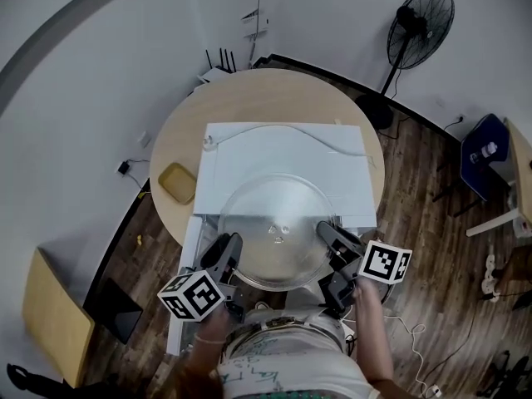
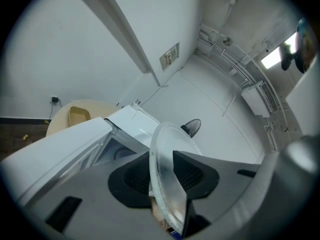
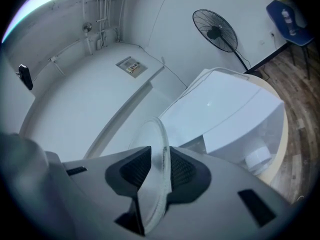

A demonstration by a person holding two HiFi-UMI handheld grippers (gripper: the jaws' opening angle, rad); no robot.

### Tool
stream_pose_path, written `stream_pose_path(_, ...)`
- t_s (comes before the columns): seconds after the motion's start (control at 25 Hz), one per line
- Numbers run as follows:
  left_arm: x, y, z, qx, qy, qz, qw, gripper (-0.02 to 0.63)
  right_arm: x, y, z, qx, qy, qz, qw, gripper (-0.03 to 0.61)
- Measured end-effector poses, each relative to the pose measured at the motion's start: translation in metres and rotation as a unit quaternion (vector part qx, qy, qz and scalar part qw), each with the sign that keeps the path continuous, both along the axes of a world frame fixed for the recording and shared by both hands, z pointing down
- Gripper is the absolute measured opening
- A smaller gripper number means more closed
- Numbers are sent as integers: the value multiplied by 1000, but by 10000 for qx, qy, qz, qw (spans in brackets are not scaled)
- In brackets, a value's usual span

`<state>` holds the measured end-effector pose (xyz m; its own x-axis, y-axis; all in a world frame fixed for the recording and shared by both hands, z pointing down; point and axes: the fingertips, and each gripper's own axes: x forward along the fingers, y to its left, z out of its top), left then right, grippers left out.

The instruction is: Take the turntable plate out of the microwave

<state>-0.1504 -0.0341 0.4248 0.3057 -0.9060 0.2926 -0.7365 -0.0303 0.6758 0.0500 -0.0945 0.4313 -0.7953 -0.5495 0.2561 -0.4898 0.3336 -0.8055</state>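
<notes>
The clear glass turntable plate [image 1: 278, 231] hangs in the air in front of the white microwave [image 1: 287, 152], level and outside the oven. My left gripper [image 1: 230, 252] is shut on the plate's left rim and my right gripper [image 1: 327, 238] is shut on its right rim. In the left gripper view the plate's edge [image 2: 162, 164] passes between the two dark pads [image 2: 192, 173]. The right gripper view shows the rim [image 3: 161, 159] clamped the same way between its pads [image 3: 134, 168]. The microwave [image 3: 225, 109] sits behind and below the plate there.
The microwave stands on a round wooden table [image 1: 179, 131] with a small yellow tray [image 1: 178, 182] at its left. Its open door [image 1: 189, 260] hangs at the lower left. A floor fan [image 1: 420, 19] stands at the back right, a blue chair [image 1: 486, 152] at the far right.
</notes>
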Motion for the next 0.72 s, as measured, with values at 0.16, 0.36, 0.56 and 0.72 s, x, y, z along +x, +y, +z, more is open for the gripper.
stream_pose_path(0.16, 0, -18, -3, 0, 79, -5, 10000, 132, -1, -19, -7, 26, 66, -18, 10000, 89)
stream_pose_path(0.36, -1, -38, -5, 6, 88, -35, 10000, 132, -2, -43, -11, 94, 179, -150, 9997, 89)
stream_pose_path(0.56, -7, -59, -6, -1, 155, -105, 9998, 130, -10, -67, -18, 115, 261, -185, 9994, 89)
stream_pose_path(0.72, -11, -75, -5, -81, 113, -152, 9998, 130, -15, -83, -15, -47, 324, -176, 9993, 87)
